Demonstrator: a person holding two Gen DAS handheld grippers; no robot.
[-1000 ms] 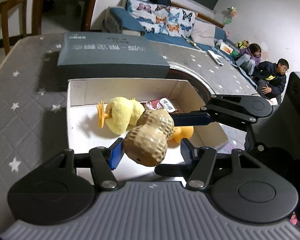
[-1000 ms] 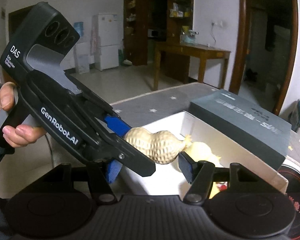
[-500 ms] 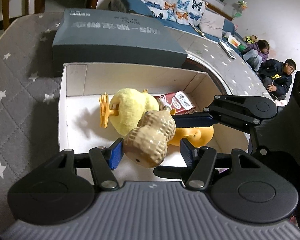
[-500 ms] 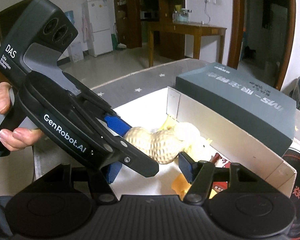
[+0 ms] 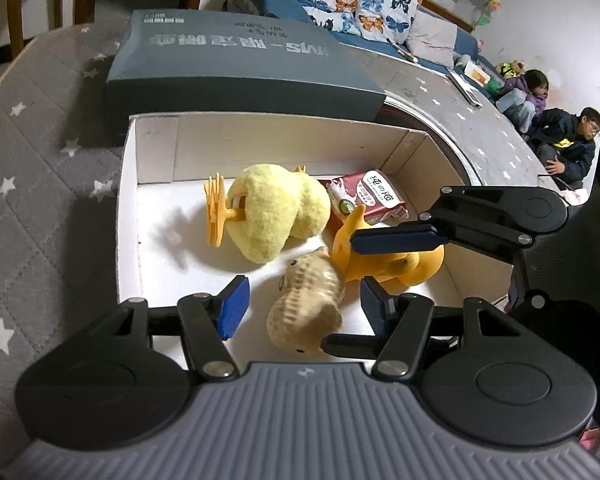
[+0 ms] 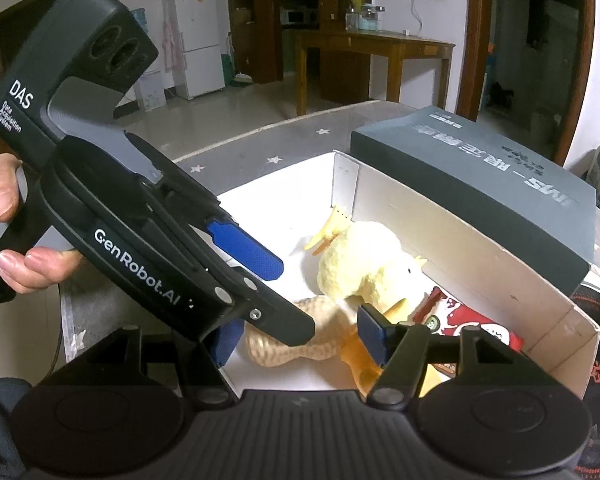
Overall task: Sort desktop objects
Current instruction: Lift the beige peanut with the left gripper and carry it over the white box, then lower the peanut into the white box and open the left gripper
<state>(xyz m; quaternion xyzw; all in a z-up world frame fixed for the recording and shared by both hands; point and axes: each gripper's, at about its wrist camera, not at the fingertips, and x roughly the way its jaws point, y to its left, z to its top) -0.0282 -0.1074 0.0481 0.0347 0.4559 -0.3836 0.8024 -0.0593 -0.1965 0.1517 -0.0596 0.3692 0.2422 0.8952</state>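
Note:
A tan peanut-shaped toy (image 5: pixel 306 304) lies blurred in the white open box (image 5: pixel 128 208), free between the open jaws of my left gripper (image 5: pixel 300 306); the right wrist view (image 6: pixel 332 340) shows it too. A yellow plush duck (image 5: pixel 272 212), an orange rubber duck (image 5: pixel 392 264) and a red snack packet (image 5: pixel 366 198) lie in the same box. My right gripper (image 6: pixel 296 338) is open over the box's near side, with the left gripper's body crossing in front of it. Its fingers (image 5: pixel 396 240) reach in from the right in the left wrist view.
A dark grey lidded box (image 5: pixel 236 68) stands right behind the white box on the grey star-patterned cloth (image 5: pixel 32 184). A dark round object (image 6: pixel 596 320) sits at the right. Two people sit on the floor beyond the table (image 5: pixel 560 140). A wooden table (image 6: pixel 372 60) stands far off.
My left gripper opened and the peanut toy dropped out of it into the white box. Both grippers have come lower and closer over the box.

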